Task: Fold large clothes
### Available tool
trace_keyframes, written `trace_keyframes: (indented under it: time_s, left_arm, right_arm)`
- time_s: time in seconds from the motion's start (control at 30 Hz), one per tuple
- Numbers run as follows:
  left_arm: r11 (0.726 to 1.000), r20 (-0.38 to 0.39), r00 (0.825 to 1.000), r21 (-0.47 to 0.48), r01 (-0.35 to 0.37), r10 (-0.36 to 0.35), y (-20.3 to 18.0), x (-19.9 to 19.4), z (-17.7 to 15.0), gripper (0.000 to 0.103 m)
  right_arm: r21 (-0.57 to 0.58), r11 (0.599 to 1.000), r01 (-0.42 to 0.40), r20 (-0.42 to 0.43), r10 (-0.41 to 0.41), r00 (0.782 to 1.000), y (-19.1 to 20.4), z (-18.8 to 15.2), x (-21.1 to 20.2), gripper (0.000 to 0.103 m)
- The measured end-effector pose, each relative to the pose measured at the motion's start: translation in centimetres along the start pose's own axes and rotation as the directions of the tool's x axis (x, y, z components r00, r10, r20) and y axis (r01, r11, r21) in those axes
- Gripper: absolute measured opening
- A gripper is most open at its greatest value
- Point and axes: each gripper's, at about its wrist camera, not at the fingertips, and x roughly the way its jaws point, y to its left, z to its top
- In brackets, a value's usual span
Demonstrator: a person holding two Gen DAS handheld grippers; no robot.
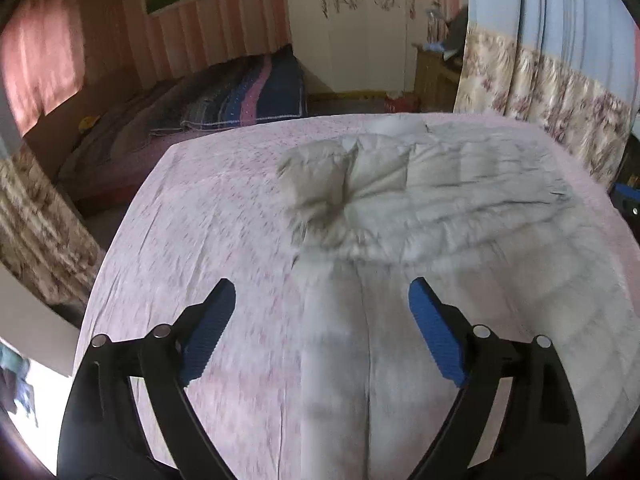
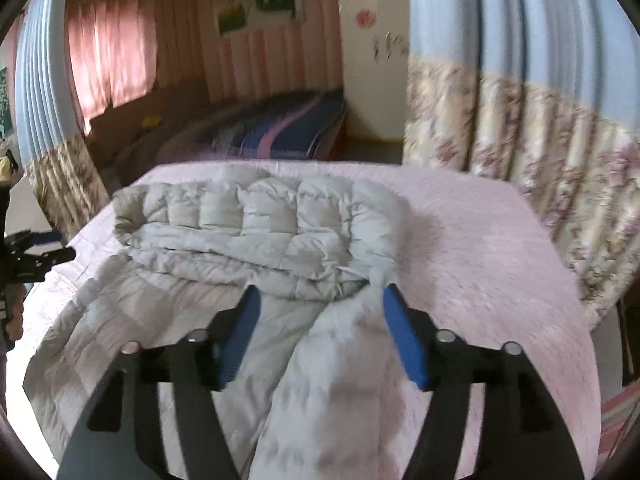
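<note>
A pale grey quilted down coat (image 1: 440,208) lies spread on a pink bedspread (image 1: 200,240). Its hood (image 1: 316,184) is bunched up at the coat's far left end. My left gripper (image 1: 322,284) hovers open over the coat's near left edge, with a long strip of it below the gap and nothing pressed by the blue pads (image 1: 436,336). In the right wrist view the puffy hood (image 2: 256,220) lies across the coat (image 2: 160,320). My right gripper (image 2: 320,289) stands open just in front of the hood, with fabric under it but not clamped.
The bedspread (image 2: 480,264) stays bare to the right of the coat. A second bed with a striped dark blanket (image 1: 248,96) stands beyond. Floral curtains (image 2: 520,152) hang close to the bed's far right corner. A white wardrobe (image 1: 360,40) is at the back.
</note>
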Motion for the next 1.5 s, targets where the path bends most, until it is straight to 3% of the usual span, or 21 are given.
trace_keyframes:
  time_s: [0.17, 0.33, 0.57, 0.8, 1.13, 1.17, 1.2, 1.23, 1.27, 1.3, 1.33, 1.4, 1.5]
  left_arm:
    - [0.998, 0.032, 0.999, -0.067, -0.014, 0.016, 0.6, -3.5, -5.2, 0.096]
    - [0.986, 0.035, 0.998, -0.156, 0.058, -0.053, 1.6, -4.9, -8.3, 0.096]
    - [0.988, -0.007, 0.999, -0.149, 0.045, -0.047, 0.2, -5.8, -12.9, 0.096]
    - [0.990, -0.021, 0.999, -0.140, 0.028, -0.031, -0.6, -7.1, -15.6, 0.094]
    - [0.982, -0.130, 0.985, -0.168, 0.087, -0.110, -0.7, -5.2, -17.5, 0.067]
    - [0.983, -0.134, 0.985, -0.161, 0.090, -0.112, -0.9, -5.0, -17.6, 0.065]
    - [0.984, -0.140, 0.984, -0.154, 0.090, -0.112, -1.2, -4.8, -17.6, 0.057]
    - [0.984, -0.144, 0.983, -0.149, 0.095, -0.117, -1.5, -4.7, -17.5, 0.045]
    - [0.985, -0.141, 0.983, -0.143, 0.098, -0.118, -1.8, -4.7, -17.4, 0.040]
    - [0.986, -0.135, 0.984, -0.132, 0.097, -0.115, -2.0, -4.9, -17.3, 0.030]
    - [0.987, -0.127, 0.985, -0.123, 0.105, -0.120, -2.2, -5.1, -17.1, 0.023]
    - [0.984, -0.117, 0.982, -0.119, 0.132, -0.146, -2.3, -5.6, -16.7, 0.013]
    - [0.978, -0.100, 0.980, -0.132, 0.160, -0.174, -1.9, -6.5, -15.7, 0.008]
  right_arm:
    - [0.058, 0.997, 0.052, 0.079, -0.056, 0.995, -0.2, -3.5, -4.8, 0.084]
    - [0.101, 0.990, 0.097, 0.070, -0.105, 0.992, -0.5, -5.8, -7.0, 0.091]
    - [0.051, 0.986, 0.161, 0.035, -0.163, 0.986, 1.2, -9.5, -9.0, 0.091]
    - [0.047, 0.979, 0.198, -0.055, -0.195, 0.979, 1.2, -13.5, -10.5, 0.090]
    - [0.142, 0.967, 0.212, -0.217, -0.178, 0.960, -1.1, -18.2, -10.4, 0.090]
    - [0.161, 0.967, 0.197, -0.228, -0.157, 0.961, -1.3, -18.5, -10.0, 0.085]
    - [0.178, 0.968, 0.175, -0.236, -0.131, 0.963, -1.4, -18.7, -9.7, 0.078]
    - [0.196, 0.972, 0.128, -0.238, -0.080, 0.968, -1.1, -18.7, -9.3, 0.058]
    - [0.200, 0.974, 0.102, -0.242, -0.052, 0.969, -0.8, -18.6, -9.0, 0.043]
    - [0.191, 0.977, 0.094, -0.249, -0.044, 0.967, -0.4, -18.5, -8.7, 0.037]
    - [0.174, 0.982, 0.080, -0.248, -0.035, 0.968, 0.0, -18.2, -8.5, 0.023]
    - [0.170, 0.985, 0.039, -0.230, 0.001, 0.973, 0.3, -17.2, -8.3, 0.014]
    - [0.153, 0.988, 0.007, -0.163, 0.018, 0.986, 0.8, -15.2, -9.5, 0.011]
